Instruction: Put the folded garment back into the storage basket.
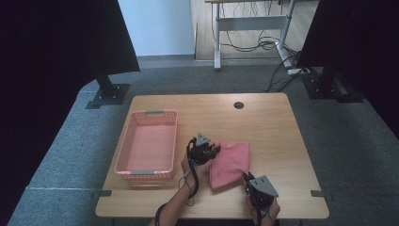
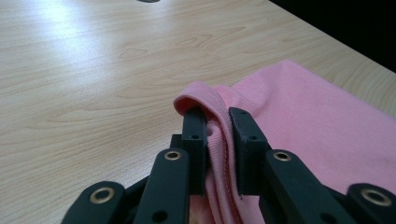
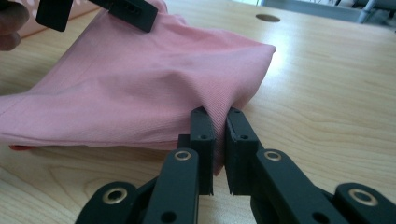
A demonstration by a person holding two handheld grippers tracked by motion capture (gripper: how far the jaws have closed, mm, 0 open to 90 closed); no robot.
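The pink cloth (image 1: 229,164) lies on the bench (image 1: 277,136), just right of the pink basket (image 1: 148,143) and apart from it. Both grippers have hold of it. The left gripper (image 2: 217,128) has its fingers (image 2: 194,133) pinching a hemmed edge at the cloth's far left corner, with a fold of fabric bunched between them. The right gripper (image 3: 215,122) has its fingers (image 3: 201,128) pinching the near right corner, and the cloth rises from there in a taut ridge toward the other hold. From above, the left gripper (image 1: 203,149) sits at the cloth's upper left and the right gripper (image 1: 248,180) at its lower right. The grasping looks done; the cloth appears already doubled over, though how many layers it has is hard to tell. What is left, by my reading, is to lift or fold it once more and carry it to the basket, which holds nothing yet.
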